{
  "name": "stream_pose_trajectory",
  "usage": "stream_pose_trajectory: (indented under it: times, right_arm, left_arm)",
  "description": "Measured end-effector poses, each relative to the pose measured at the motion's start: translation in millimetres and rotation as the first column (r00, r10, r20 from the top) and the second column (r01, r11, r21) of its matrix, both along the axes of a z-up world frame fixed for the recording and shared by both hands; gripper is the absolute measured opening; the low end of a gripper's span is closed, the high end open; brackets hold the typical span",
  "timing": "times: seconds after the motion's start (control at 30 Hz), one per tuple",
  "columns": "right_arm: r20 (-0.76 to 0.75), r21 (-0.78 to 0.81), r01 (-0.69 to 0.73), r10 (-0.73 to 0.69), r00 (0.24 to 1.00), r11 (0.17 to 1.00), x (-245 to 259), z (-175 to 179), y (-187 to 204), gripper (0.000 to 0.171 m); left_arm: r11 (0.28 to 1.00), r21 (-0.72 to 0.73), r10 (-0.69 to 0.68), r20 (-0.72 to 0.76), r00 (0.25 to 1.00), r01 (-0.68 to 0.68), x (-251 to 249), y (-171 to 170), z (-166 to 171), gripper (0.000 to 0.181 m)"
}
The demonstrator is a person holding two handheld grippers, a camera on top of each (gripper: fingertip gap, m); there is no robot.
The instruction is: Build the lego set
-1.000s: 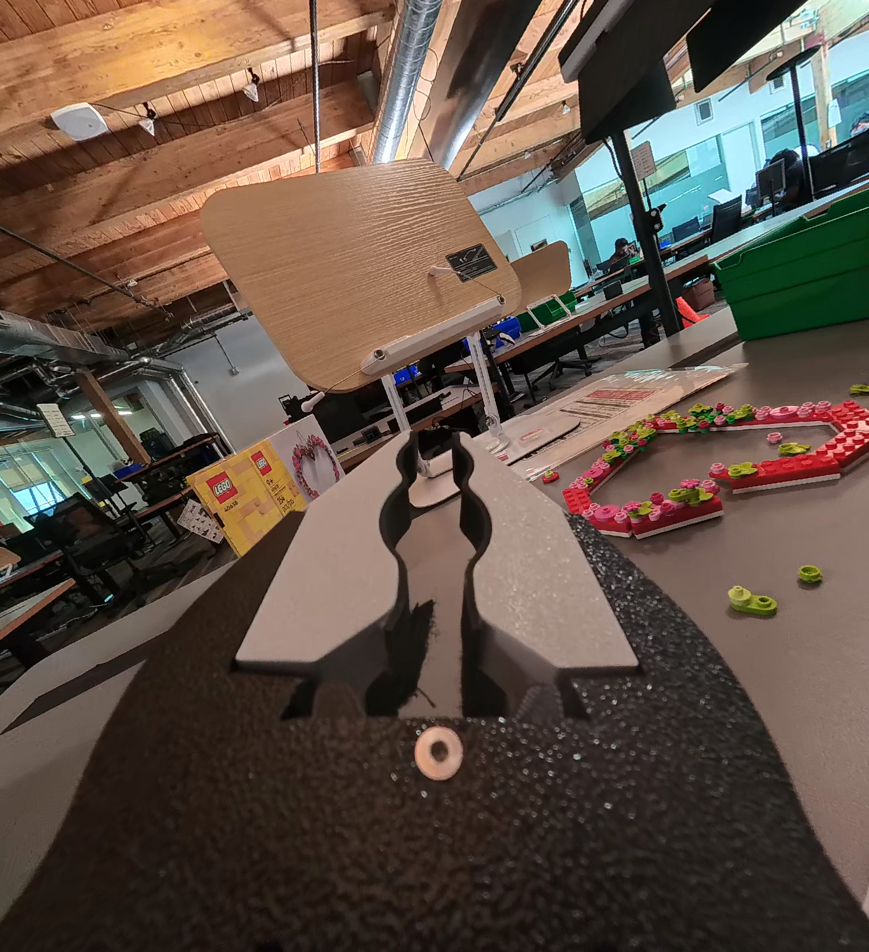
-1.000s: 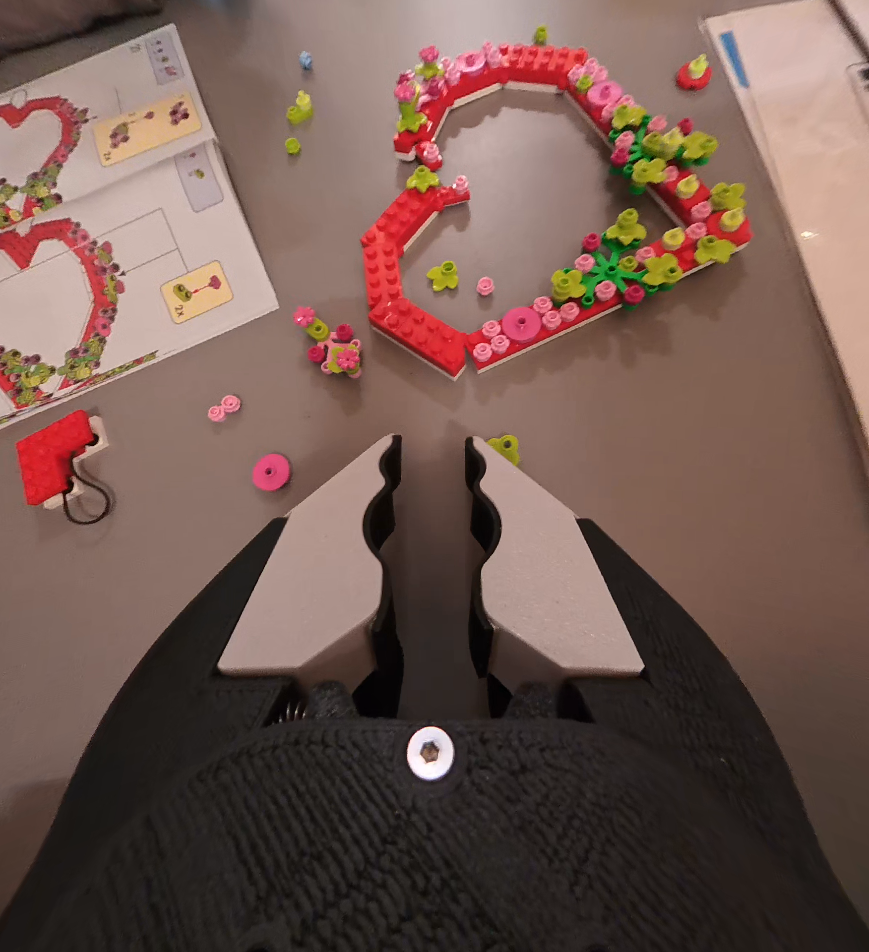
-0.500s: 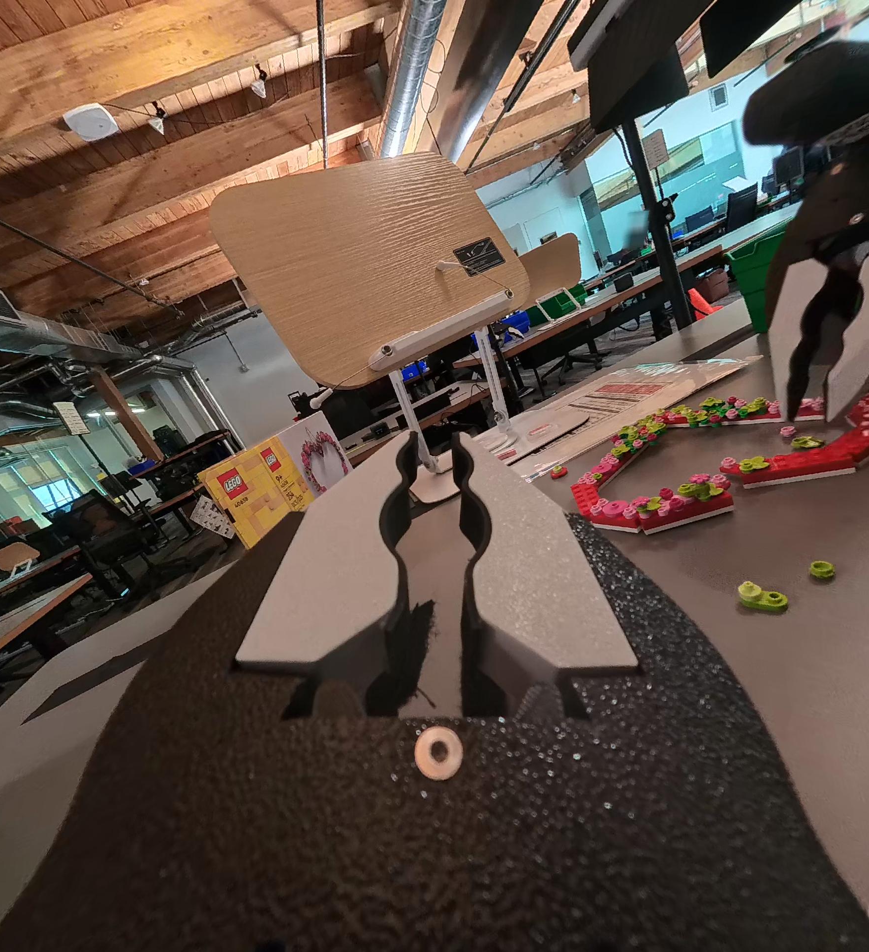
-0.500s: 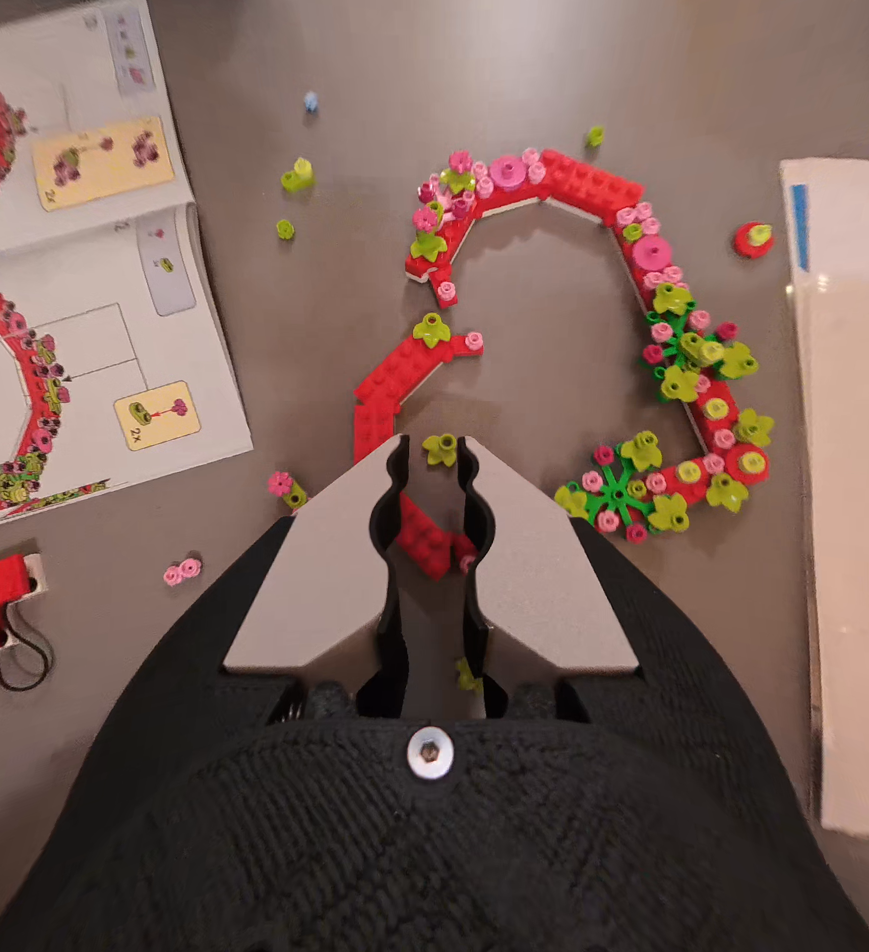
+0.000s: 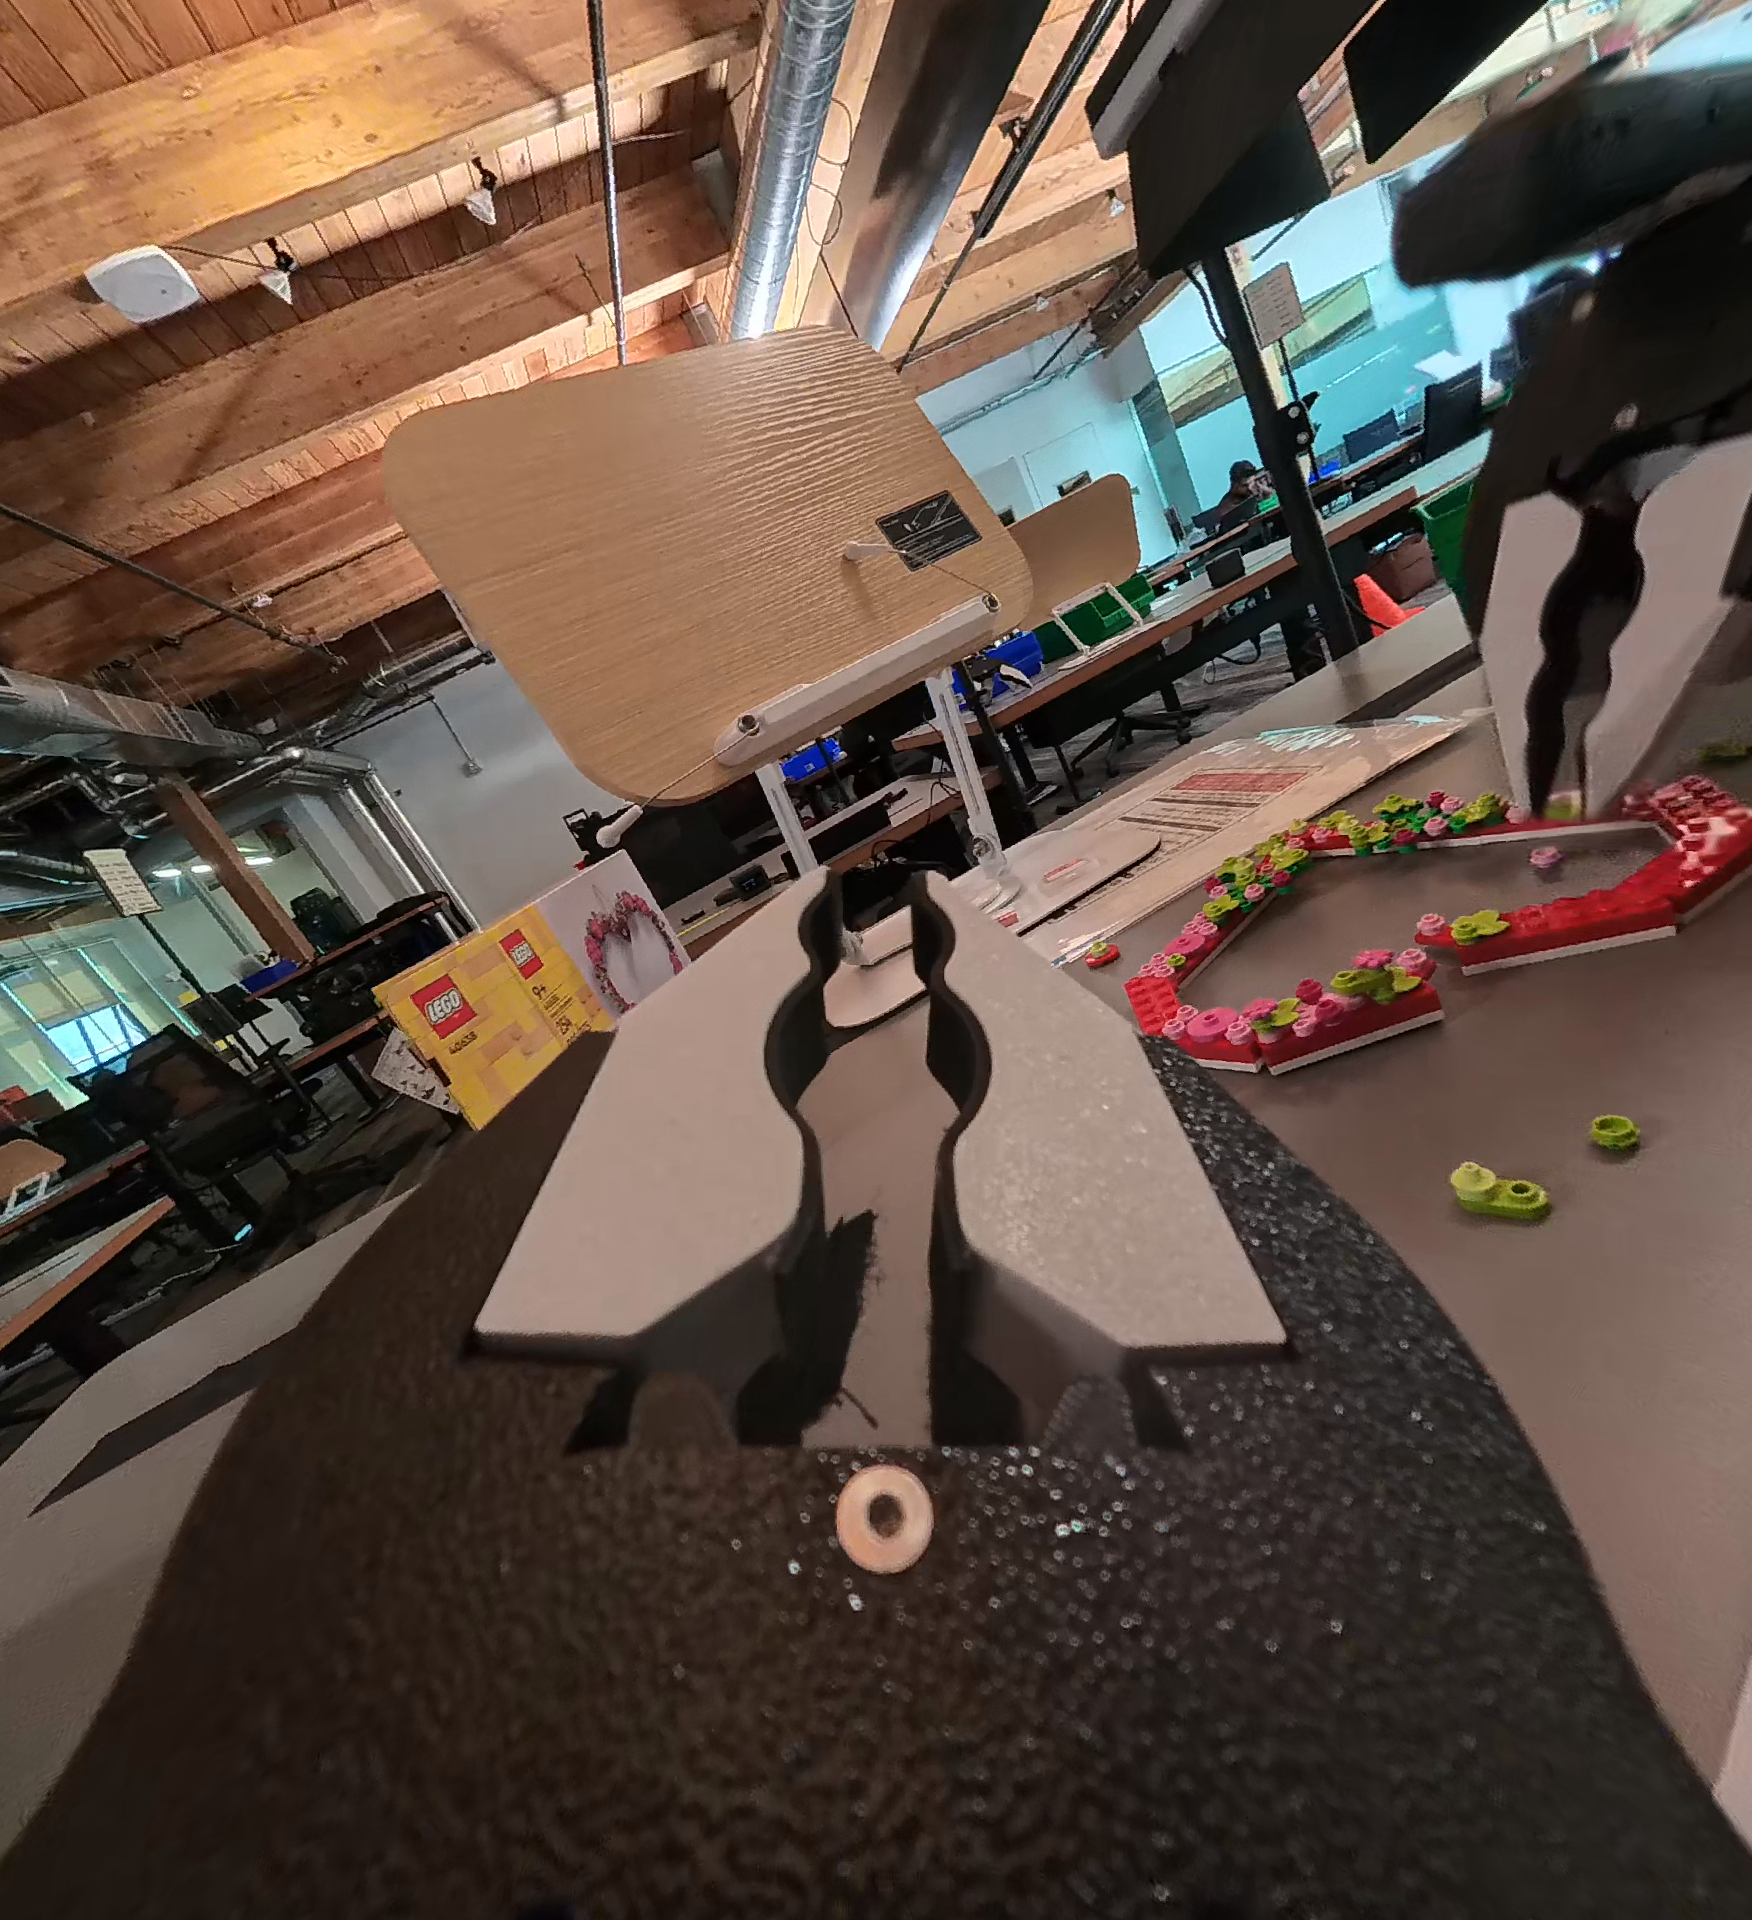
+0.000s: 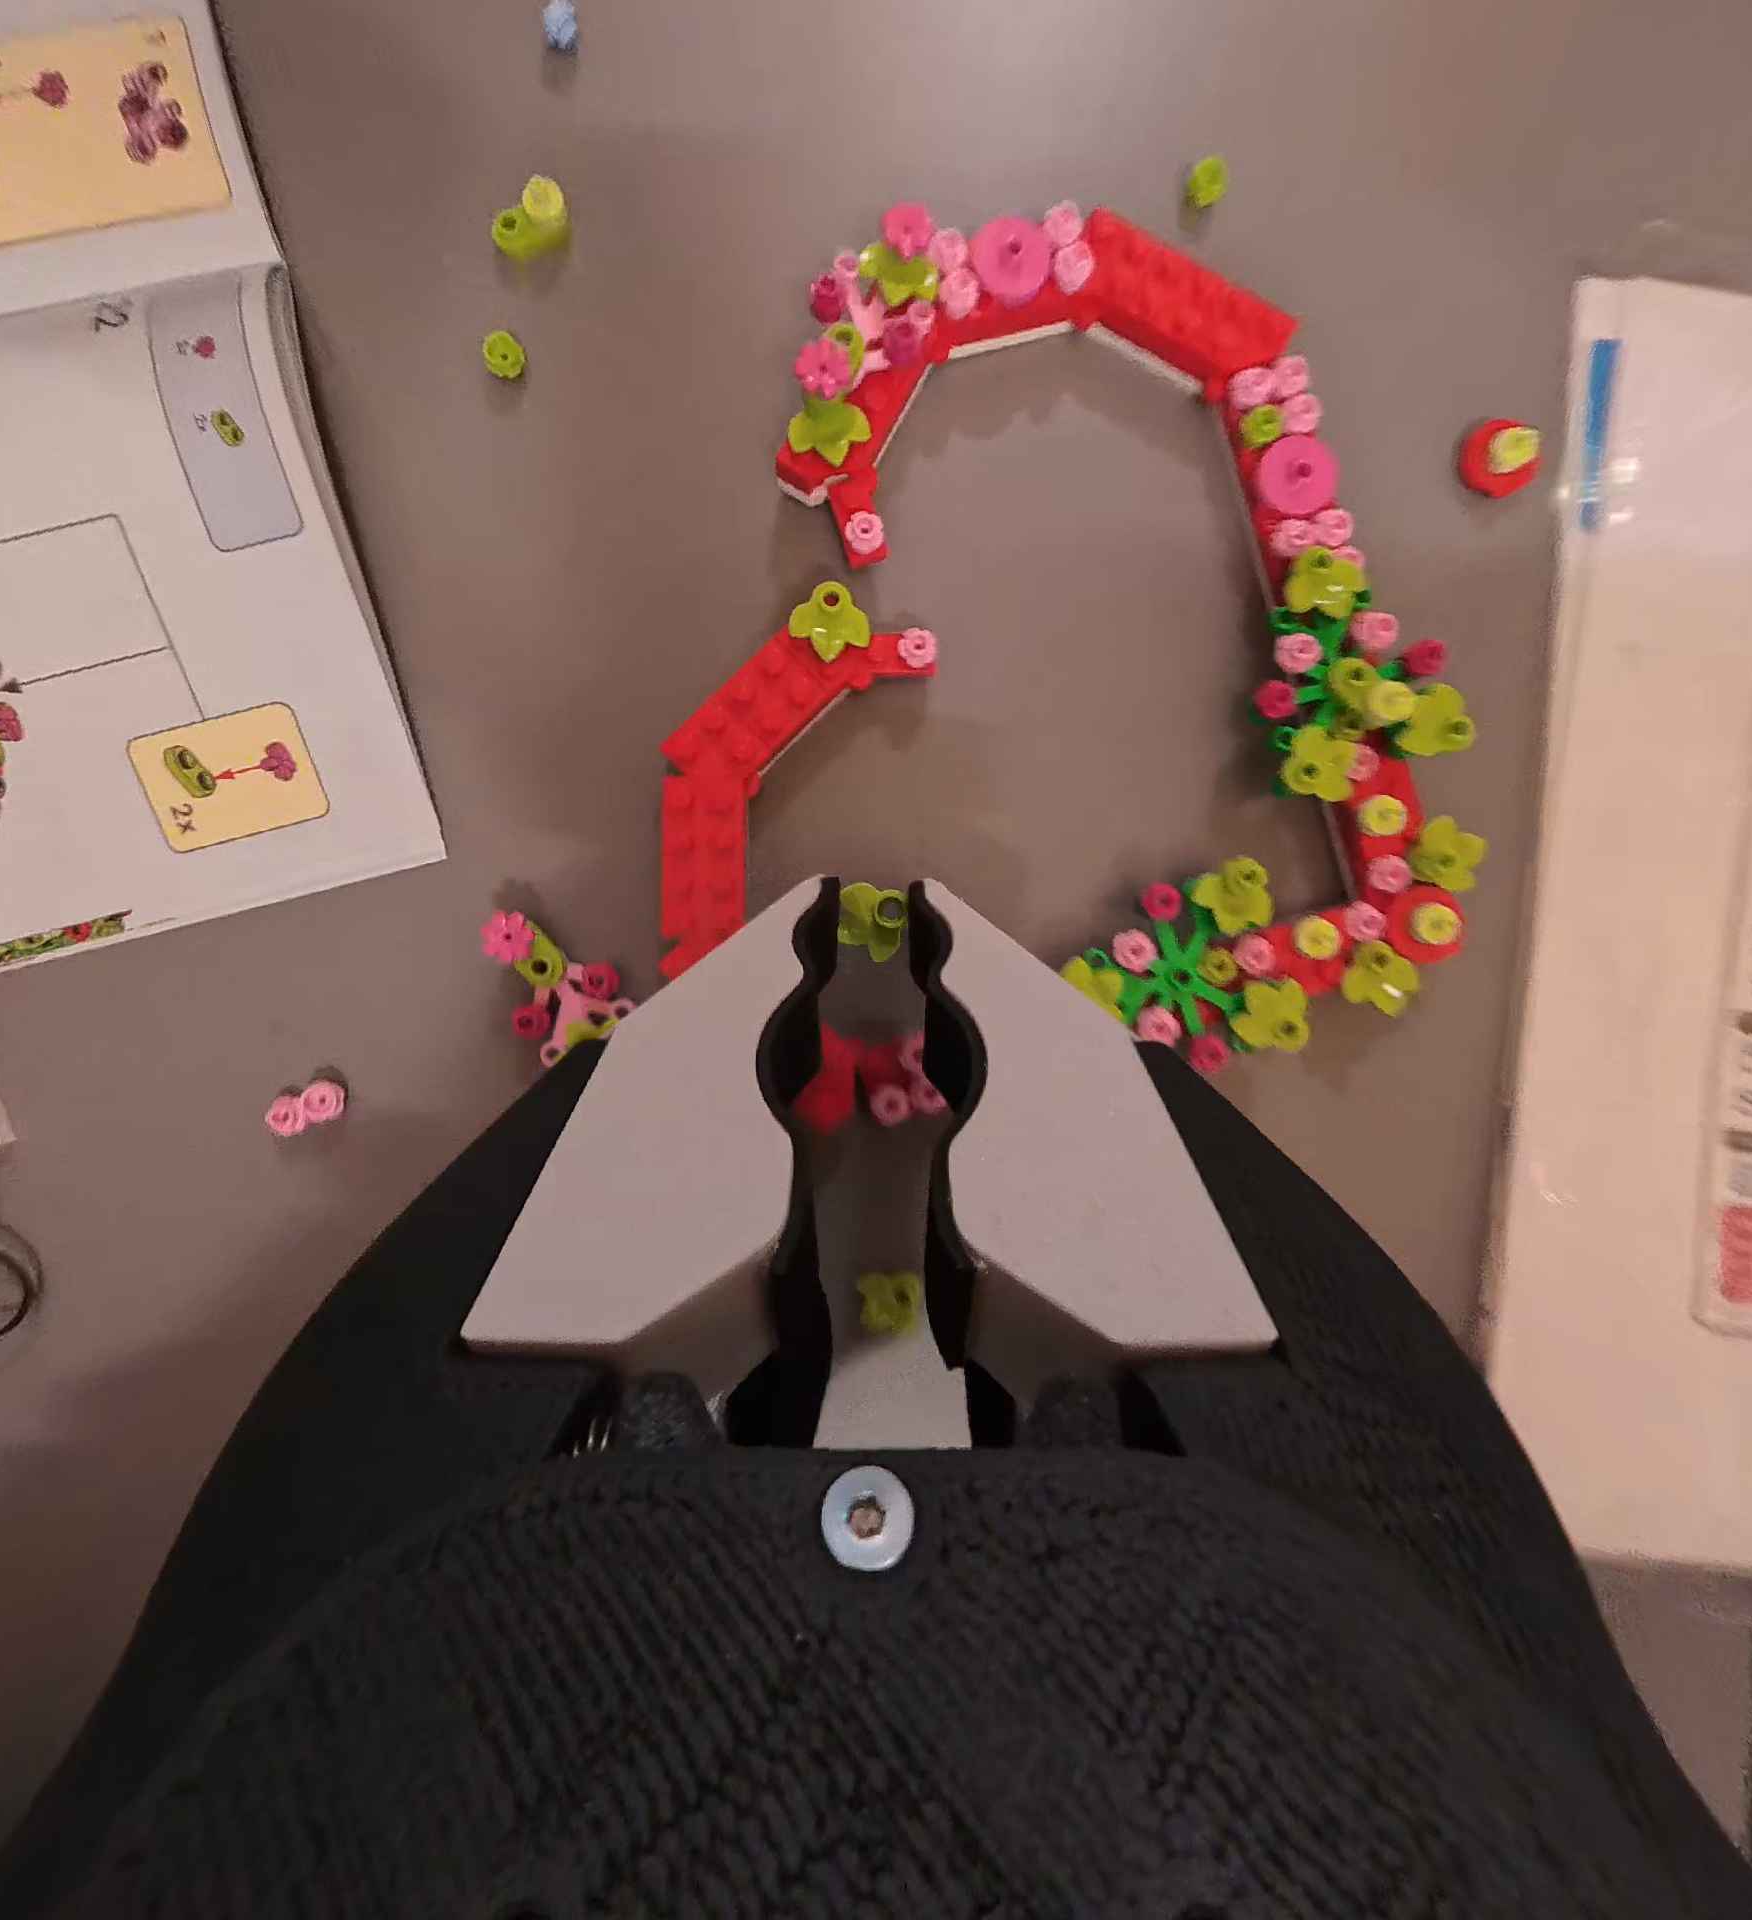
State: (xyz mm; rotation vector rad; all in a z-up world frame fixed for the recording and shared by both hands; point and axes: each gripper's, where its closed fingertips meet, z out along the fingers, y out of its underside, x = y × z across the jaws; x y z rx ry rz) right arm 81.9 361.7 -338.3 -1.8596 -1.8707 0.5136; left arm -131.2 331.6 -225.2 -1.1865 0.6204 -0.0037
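A red lego heart frame [image 6: 1184, 291], open at its left side and dotted with pink flowers and lime leaves, lies on the grey table; it also shows in the left wrist view [image 5: 1298, 1029]. My right gripper [image 6: 872, 894] points down inside the heart's lower left, its tips closed against a loose lime leaf piece [image 6: 867, 920]. In the left wrist view the right gripper [image 5: 1558, 795] stands tips-down on the table. My left gripper [image 5: 872, 894] hovers left of the heart, narrowly open and empty.
An open instruction booklet [image 6: 124, 520] lies at the left and a plastic-covered sheet [image 6: 1682, 831] at the right. Loose pieces lie around: a lime plate [image 6: 529, 218], pink flowers [image 6: 306, 1107], a flower cluster [image 6: 560, 987]. A wooden book stand [image 5: 706, 561] and a yellow box [image 5: 498, 1013] stand behind. Both grippers' tips are roughly 15 cm from the lime plate [image 6: 529, 218]. My left wrist view [image 5: 1512, 1179] looks at it from another angle.
My right gripper moved forward over the heart, came down to the table and narrowed around the lime leaf. The left gripper stayed almost still.
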Motion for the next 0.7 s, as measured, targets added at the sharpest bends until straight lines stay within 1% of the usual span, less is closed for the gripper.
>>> stream_pose_trajectory:
  times: [0.1,0.17,0.23,0.3,0.37,0.43,0.47,0.57,0.63,0.7]
  right_arm:
    - [-0.051,0.029,0.056,-0.054,0.997,0.998,21.4,31.8,2.9,0.011]
    - [-0.060,-0.007,0.032,-0.032,0.998,0.999,36.1,37.2,-12.4,0.012]
    - [-0.044,-0.045,-0.012,0.010,0.999,0.999,46.6,27.4,-30.0,0.012]
    - [-0.022,-0.045,-0.056,0.055,0.998,0.997,53.6,11.3,-42.2,0.012]
    - [0.012,-0.051,-0.072,0.073,0.997,0.996,60.8,-1.8,-49.3,0.012]
    - [0.006,-0.028,-0.069,0.069,0.998,0.997,61.5,-6.0,-49.1,0.012]
    - [-0.010,0.000,-0.075,0.075,0.997,0.997,60.3,-5.3,-48.3,0.012]
    - [-0.075,0.193,-0.081,0.097,0.992,0.978,53.5,3.4,-43.5,0.011]
    - [-0.168,0.295,-0.081,0.136,0.976,0.952,41.1,14.9,-49.7,0.011]
    - [-0.329,0.364,-0.047,0.176,0.928,0.930,23.0,37.1,-56.2,0.011]
  left_arm:
    - [1.000,-0.001,-0.004,-0.001,1.000,0.004,1.0,-0.1,-0.2,0.011]
    - [1.000,0.000,-0.004,-0.002,1.000,0.004,1.3,-0.4,0.1,0.011]
    - [1.000,0.002,-0.003,-0.005,1.000,0.003,1.8,-1.1,0.0,0.011]
    - [1.000,0.002,-0.004,-0.007,1.000,0.004,2.6,-1.2,-0.3,0.011]
    - [1.000,0.000,-0.007,-0.010,1.000,0.007,3.7,-1.2,-0.8,0.011]
    - [1.000,0.000,-0.007,-0.013,1.000,0.007,4.3,-1.4,-1.0,0.011]
    - [1.000,0.001,-0.007,-0.014,1.000,0.007,4.4,-1.6,-0.9,0.011]
    - [1.000,0.007,-0.005,-0.016,1.000,0.006,4.8,-3.4,0.4,0.011]
    - [1.000,0.016,-0.025,-0.015,1.000,0.025,11.4,-8.3,4.6,0.011]
    - [0.994,0.006,-0.107,-0.015,0.994,0.107,34.9,-21.1,12.8,0.013]
